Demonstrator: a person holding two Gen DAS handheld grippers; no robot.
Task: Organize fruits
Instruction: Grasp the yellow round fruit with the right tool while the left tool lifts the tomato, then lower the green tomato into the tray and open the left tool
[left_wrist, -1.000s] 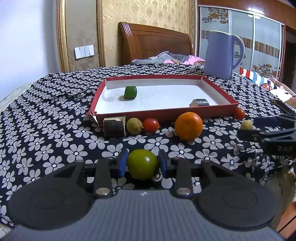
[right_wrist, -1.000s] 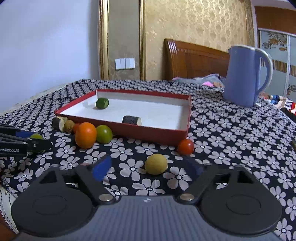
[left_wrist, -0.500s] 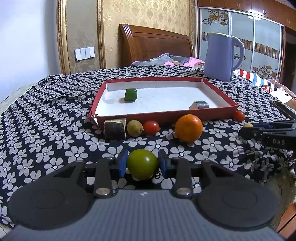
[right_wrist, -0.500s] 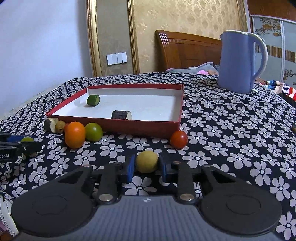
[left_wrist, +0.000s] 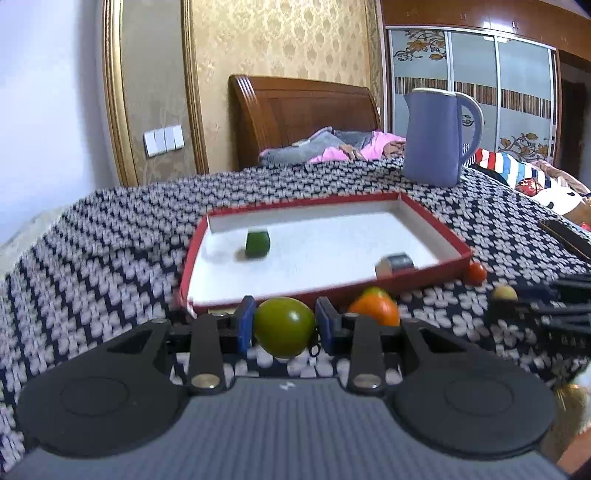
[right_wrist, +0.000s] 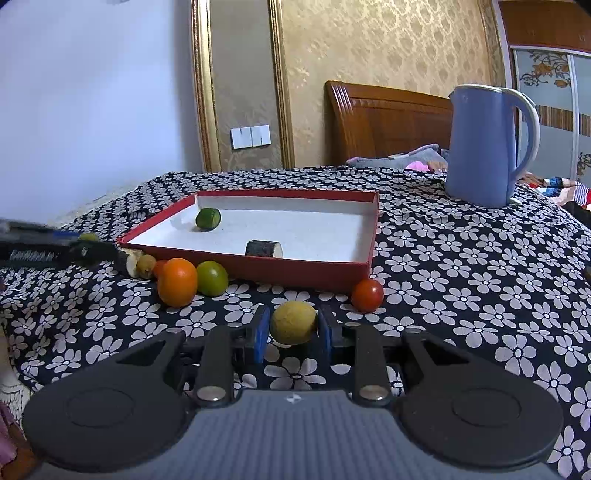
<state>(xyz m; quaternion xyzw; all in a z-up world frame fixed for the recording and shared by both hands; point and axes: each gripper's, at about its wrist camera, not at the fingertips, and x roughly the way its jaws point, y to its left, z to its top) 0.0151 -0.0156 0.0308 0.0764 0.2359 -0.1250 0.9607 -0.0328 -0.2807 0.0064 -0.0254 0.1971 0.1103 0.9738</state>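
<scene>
Both claws are loaded: our left gripper (left_wrist: 284, 328) is pinching a green tomato (left_wrist: 283, 326) between its blue pads (left_wrist: 245, 325), and the fruit sits above the floral cloth (left_wrist: 92, 236), just short of the near wall of the red tray (left_wrist: 332, 291). Left view is blurred, so small detail there is soft. Our right gripper (right_wrist: 292, 328) is pinched on a yellow fruit (right_wrist: 293, 322), pads tight on both sides; we can't tell from here whether it is clear of the cloth or resting on it. In the tray's white floor: a green piece (right_wrist: 208, 218) toward the far left corner and a dark cylinder slice (right_wrist: 263, 249) against the near wall. Loose fruit lines the outside of the near wall: an orange (right_wrist: 177, 282), touching or just beside another green tomato (right_wrist: 211, 278), then a kiwi-like fruit (right_wrist: 145, 264) and a pale cut chunk (right_wrist: 127, 261) further left, with a small red one half hidden behind the orange. A red tomato (right_wrist: 367, 294) sits at the tray's near right corner, just beyond the yellow fruit. From the right view, the left gripper's fingers reach in from the left edge, near the cut chunk. A blue kettle (right_wrist: 487, 147) stands on the cloth behind the tray, to the right, well apart from the fruit. Wooden headboard (right_wrist: 388, 125) behind.
</scene>
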